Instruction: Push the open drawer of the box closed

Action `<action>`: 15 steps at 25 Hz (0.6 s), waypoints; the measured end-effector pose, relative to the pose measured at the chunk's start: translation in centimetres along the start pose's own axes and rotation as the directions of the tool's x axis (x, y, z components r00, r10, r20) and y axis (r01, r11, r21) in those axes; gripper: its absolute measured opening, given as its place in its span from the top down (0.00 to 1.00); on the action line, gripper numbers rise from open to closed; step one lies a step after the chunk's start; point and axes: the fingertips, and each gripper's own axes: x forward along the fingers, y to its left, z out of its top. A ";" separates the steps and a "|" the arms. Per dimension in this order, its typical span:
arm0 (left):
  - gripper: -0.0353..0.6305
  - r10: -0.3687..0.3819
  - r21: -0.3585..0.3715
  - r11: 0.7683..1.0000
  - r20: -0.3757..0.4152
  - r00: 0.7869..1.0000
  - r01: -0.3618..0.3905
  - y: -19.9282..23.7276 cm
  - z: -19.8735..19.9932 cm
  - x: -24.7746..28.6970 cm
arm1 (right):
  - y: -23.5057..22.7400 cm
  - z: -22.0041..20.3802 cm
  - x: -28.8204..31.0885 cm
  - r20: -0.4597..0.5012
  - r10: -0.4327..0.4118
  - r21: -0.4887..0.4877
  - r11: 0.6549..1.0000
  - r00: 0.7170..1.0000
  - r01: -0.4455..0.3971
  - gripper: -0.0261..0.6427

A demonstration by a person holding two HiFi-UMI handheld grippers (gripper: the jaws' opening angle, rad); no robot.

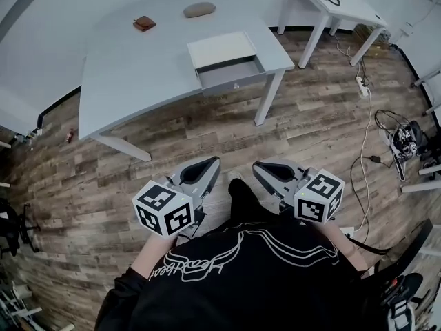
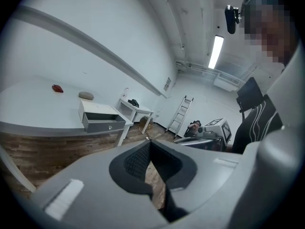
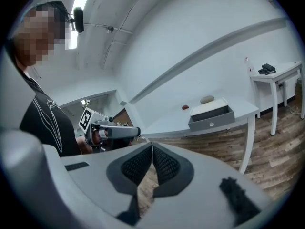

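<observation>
A small grey box [image 1: 222, 49] stands near the front edge of a grey table [image 1: 138, 67], and its drawer [image 1: 231, 72] is pulled out towards me. The same box [image 2: 97, 116] shows far off in the left gripper view, and the box [image 3: 211, 113] also appears in the right gripper view. My left gripper [image 1: 204, 168] and right gripper [image 1: 265, 172] are held close to my chest, well short of the table. Both are shut with nothing between the pads.
A reddish-brown object [image 1: 144, 23] and a grey oval object [image 1: 199, 9] lie further back on the table. A white side table [image 1: 337, 5] with a black device stands at the right. Cables and a power strip [image 1: 360, 85] lie on the wood floor.
</observation>
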 end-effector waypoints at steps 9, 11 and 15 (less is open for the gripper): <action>0.94 0.046 -0.068 0.997 -0.027 0.999 -0.048 7.8 1.6 4.9 | -9.0 2.3 6.5 -0.051 -0.002 0.048 0.999 0.999 0.005 0.94; 0.94 0.050 -0.079 0.995 -0.035 0.998 -0.053 9.5 2.0 6.1 | -10.9 3.1 8.0 -0.057 -0.004 0.049 0.999 0.998 0.007 0.94; 0.94 0.058 -0.099 0.993 -0.068 0.996 -0.064 12.4 1.9 8.5 | -14.3 3.1 10.5 -0.107 -0.006 0.045 0.999 0.994 0.011 0.94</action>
